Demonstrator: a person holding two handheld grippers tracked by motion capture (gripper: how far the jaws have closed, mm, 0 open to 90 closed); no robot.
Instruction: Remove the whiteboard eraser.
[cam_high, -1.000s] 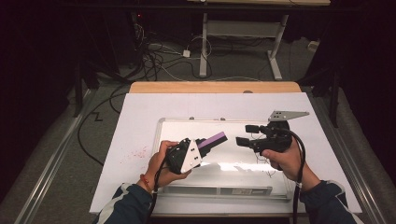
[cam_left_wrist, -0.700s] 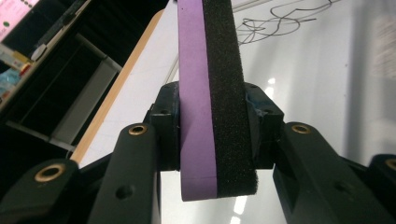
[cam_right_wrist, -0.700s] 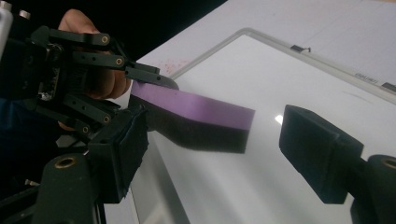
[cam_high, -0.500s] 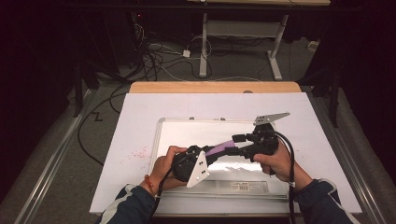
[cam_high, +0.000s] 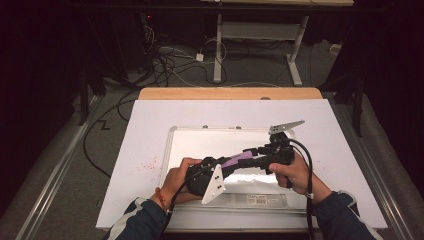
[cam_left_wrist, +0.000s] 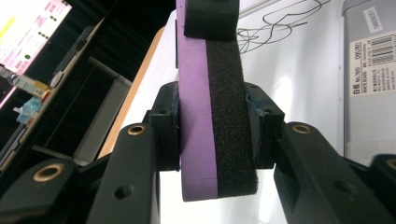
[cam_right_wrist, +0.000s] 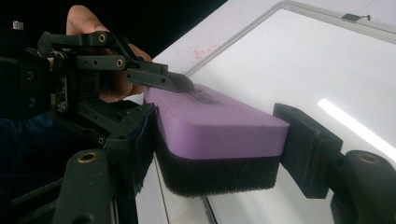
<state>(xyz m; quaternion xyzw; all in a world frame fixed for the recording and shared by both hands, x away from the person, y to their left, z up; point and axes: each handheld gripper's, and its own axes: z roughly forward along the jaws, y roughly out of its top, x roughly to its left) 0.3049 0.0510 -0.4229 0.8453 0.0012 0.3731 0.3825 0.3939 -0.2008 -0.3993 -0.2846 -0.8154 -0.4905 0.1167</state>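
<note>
My left gripper (cam_high: 227, 167) clamps the purple-backed black foam whiteboard eraser (cam_high: 239, 160) above the white metal-framed whiteboard (cam_high: 200, 145); my right gripper (cam_right_wrist: 219, 140), jaws just closing, brackets its far end. Handover half done; release remains.

Dim, dark surroundings; glare streaks the whiteboard (cam_high: 200, 145); close foreground perhaps slightly soft.

High view looks down on the whiteboard (cam_high: 200, 145); gripper views sit close, sharing the eraser (cam_left_wrist: 215, 107).
</note>
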